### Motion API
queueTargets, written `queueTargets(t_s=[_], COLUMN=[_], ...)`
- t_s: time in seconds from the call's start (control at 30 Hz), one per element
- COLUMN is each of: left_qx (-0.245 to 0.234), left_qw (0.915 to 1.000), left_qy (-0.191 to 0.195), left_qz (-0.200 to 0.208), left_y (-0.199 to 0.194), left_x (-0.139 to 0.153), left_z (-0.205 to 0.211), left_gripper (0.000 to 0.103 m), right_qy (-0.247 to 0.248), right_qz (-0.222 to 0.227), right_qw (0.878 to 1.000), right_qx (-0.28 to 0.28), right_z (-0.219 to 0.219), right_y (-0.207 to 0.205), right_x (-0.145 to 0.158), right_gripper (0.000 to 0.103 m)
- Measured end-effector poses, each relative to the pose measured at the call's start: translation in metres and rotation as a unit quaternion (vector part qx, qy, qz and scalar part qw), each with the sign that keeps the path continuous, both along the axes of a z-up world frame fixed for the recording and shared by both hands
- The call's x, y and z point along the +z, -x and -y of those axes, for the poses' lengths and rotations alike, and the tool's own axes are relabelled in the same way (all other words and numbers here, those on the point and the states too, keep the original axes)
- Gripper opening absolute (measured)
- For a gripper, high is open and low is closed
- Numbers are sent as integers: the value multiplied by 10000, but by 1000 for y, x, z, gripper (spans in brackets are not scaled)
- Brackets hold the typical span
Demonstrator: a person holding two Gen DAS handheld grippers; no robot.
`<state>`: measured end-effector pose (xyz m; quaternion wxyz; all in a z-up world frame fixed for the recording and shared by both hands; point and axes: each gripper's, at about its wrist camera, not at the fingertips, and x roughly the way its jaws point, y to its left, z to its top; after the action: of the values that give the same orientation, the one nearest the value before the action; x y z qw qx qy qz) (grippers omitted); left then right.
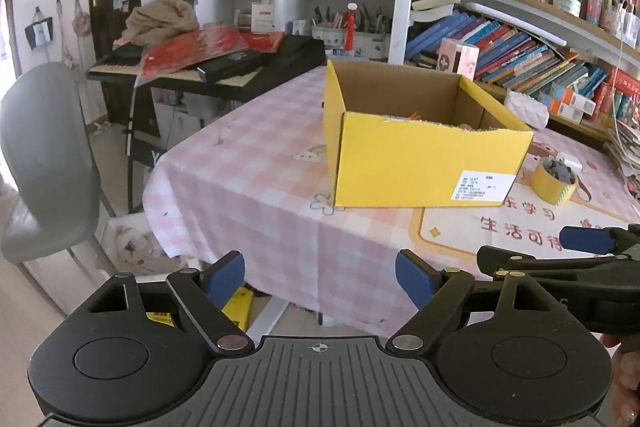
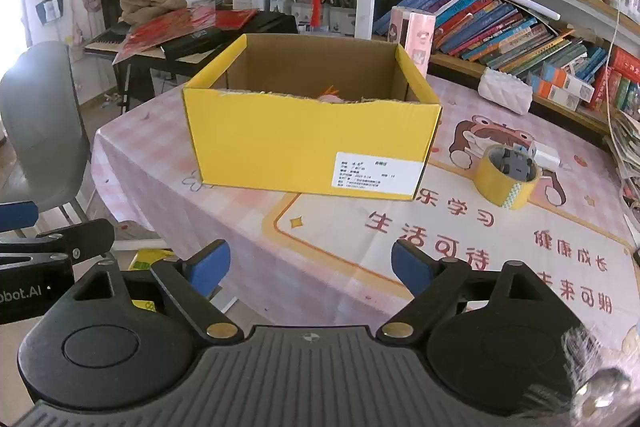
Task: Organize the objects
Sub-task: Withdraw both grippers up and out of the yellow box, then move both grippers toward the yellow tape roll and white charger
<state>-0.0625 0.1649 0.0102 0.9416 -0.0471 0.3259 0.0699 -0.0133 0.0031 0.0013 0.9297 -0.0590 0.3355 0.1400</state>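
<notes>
We cannot make out what lies in the box [image 2: 312,143]: its front wall hides all but an orange and pink tip [image 2: 331,94] above the torn rim. The label [image 2: 378,174] print is too small to read. Small grey things inside the tape roll [image 2: 507,175] stay unclear. The table [image 1: 256,163] near edge is covered by our left gripper [image 1: 320,277].

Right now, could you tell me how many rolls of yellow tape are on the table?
1: the yellow tape roll stands right of the yellow cardboard box; others may be hidden inside it.
</notes>
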Motion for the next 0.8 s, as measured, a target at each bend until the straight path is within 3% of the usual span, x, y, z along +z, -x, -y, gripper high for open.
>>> queueTargets(t_s=[0.53,0.8], left_qx=[-581,-1195], left_qw=[9983,9928], left_qy=[22,30], left_qz=[29,96], left_y=[6,-7], left_x=[-1,0], left_z=[21,52], left_gripper=[85,85], right_qy=[69,91], right_qz=[-14,40], right_qw=[9984,9931], right_qx=[-560,-1165], right_z=[21,54], right_y=[27,36], right_x=[-2,0], right_gripper=[89,90])
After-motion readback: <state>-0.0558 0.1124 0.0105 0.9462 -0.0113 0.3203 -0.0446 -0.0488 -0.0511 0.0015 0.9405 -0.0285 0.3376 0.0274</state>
